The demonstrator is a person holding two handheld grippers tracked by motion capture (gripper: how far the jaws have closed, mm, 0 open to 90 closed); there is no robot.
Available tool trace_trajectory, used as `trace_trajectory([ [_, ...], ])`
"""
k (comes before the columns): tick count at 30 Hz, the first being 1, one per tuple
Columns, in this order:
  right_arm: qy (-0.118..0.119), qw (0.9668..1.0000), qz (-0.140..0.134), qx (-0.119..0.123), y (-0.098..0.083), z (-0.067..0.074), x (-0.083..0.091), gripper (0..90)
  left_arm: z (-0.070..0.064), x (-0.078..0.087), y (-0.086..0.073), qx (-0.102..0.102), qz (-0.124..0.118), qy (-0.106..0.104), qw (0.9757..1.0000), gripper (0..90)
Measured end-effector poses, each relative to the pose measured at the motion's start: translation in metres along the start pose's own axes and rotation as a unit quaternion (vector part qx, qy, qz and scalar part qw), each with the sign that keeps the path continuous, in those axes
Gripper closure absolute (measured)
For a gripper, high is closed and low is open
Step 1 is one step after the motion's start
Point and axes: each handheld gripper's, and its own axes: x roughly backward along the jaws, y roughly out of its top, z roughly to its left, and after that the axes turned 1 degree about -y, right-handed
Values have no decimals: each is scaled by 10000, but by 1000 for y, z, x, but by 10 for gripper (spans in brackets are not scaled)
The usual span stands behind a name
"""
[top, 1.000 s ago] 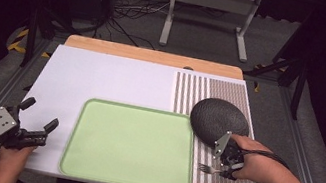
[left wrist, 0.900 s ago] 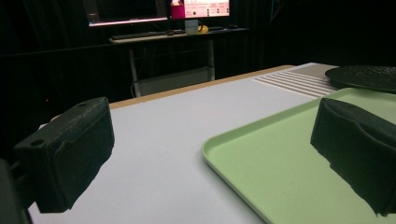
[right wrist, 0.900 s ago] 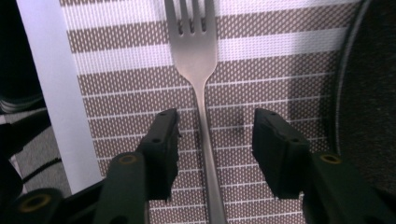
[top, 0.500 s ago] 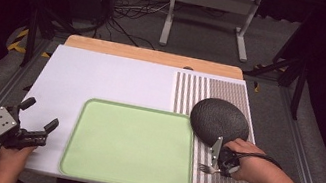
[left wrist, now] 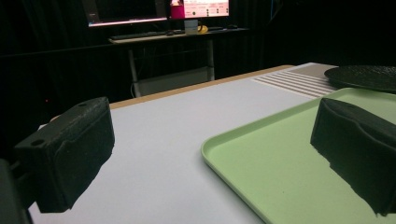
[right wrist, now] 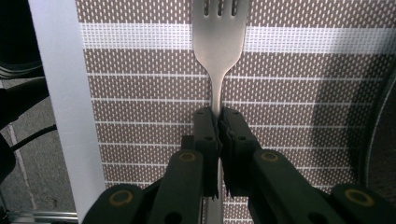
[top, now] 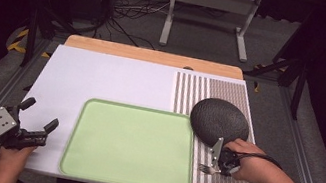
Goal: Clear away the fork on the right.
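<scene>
While the left gripper (top: 38,126) rests at the near left corner of the table (top: 102,81), jaws wide apart with nothing between them, the green tray (top: 131,144) lies bare at centre. Right of it, the dark plate (top: 219,119) sits on the striped placemat (top: 212,87). Just in front of the plate lies the fork (right wrist: 217,51), flat on the mat, tines pointing toward the tray. Right gripper (right wrist: 218,119): jaws have just been closing and are now clamped on the fork's narrow handle just behind its neck. Judgement: metal, stiff, light, slippery; a thin handle may pivot between the pads, so gripping near mid-handle would balance better.
</scene>
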Motion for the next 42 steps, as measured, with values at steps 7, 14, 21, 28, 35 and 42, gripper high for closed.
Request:
trace_trajectory([
  [7, -116, 9994, -324, -101, -1, 3, 11, 853, 0, 0, 0, -6, 10, 2, 10000, 3],
  [14, -263, 9979, -572, -166, -1, 3, 36, 854, 0, 0, 0, -7, 8, 4, 10000, 3],
  [21, -404, 9943, -971, -177, 2, 5, 57, 854, 0, 0, 0, -14, 10, -13, 10000, 3],
  [28, -575, 9929, -1023, -183, 6, 5, 72, 854, 0, -1, 0, -9, 16, -10, 10000, 3],
  [35, -761, 9880, -1334, -176, 23, 7, 75, 854, 0, -1, 0, -18, 10, -9, 10000, 3],
  [42, -845, 9839, -1572, -107, 45, 2, 87, 854, 0, -1, 0, -4, 10, -19, 10000, 3],
])
